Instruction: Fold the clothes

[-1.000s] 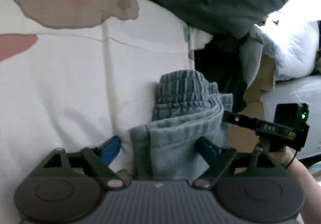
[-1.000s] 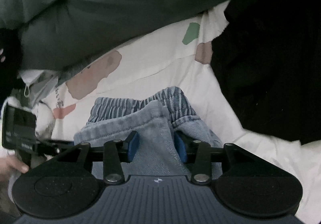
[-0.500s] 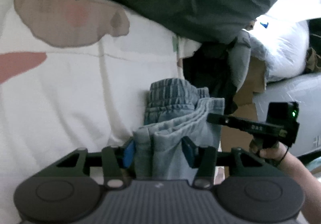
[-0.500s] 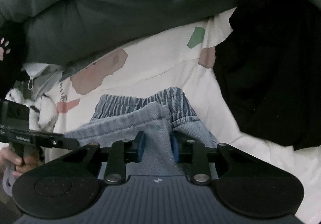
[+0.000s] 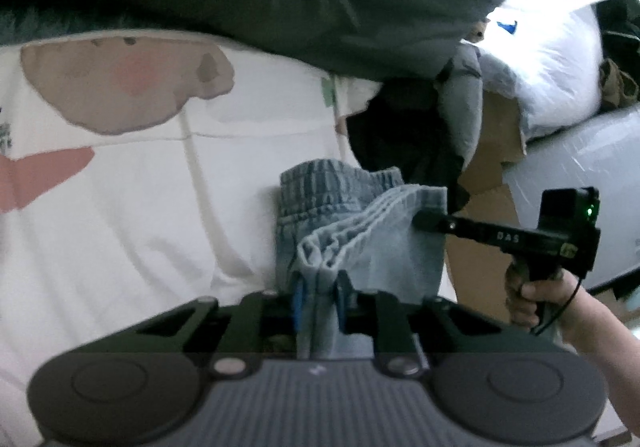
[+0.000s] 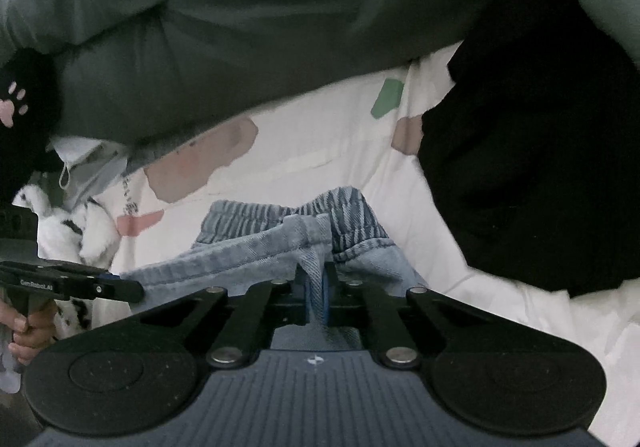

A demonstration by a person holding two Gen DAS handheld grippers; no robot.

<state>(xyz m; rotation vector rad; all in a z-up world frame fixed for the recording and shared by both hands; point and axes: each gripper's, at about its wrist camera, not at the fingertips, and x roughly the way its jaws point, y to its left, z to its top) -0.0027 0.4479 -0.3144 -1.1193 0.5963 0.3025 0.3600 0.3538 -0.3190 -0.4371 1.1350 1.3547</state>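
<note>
Two grips on one garment, nearest item first. The left gripper (image 5: pixel 319 297) is closed on a bunched corner of the hem of the denim shorts (image 5: pixel 372 243); its jaws have just been closing, blue pads pressing several gathered layers. The right gripper (image 6: pixel 316 289) is closed almost fully on the opposite hem corner (image 6: pixel 312 259), its jaws likewise just closing, with a thin pinch of cloth between the pads.

Item: the denim shorts, already folded in part, hem end held up between both grippers, striped elastic waistband (image 6: pixel 280 215) lying on the white printed bedsheet (image 5: pixel 140 207) beyond.

Risks (judged, not seen):
- The right pinch looks shallow; if the hem is drawn forward, it may slip out and the fold drops on one side.
- The left grip holds a wad of layers; an inner layer may pull free, leaving a crooked edge.
- Uneven travel of the two hands would skew the hem against the waistband.

Farther: a black garment (image 6: pixel 540 167) just beside the shorts and a dark green duvet (image 6: pixel 260 27) behind; either may be caught by the carried hem.
</note>
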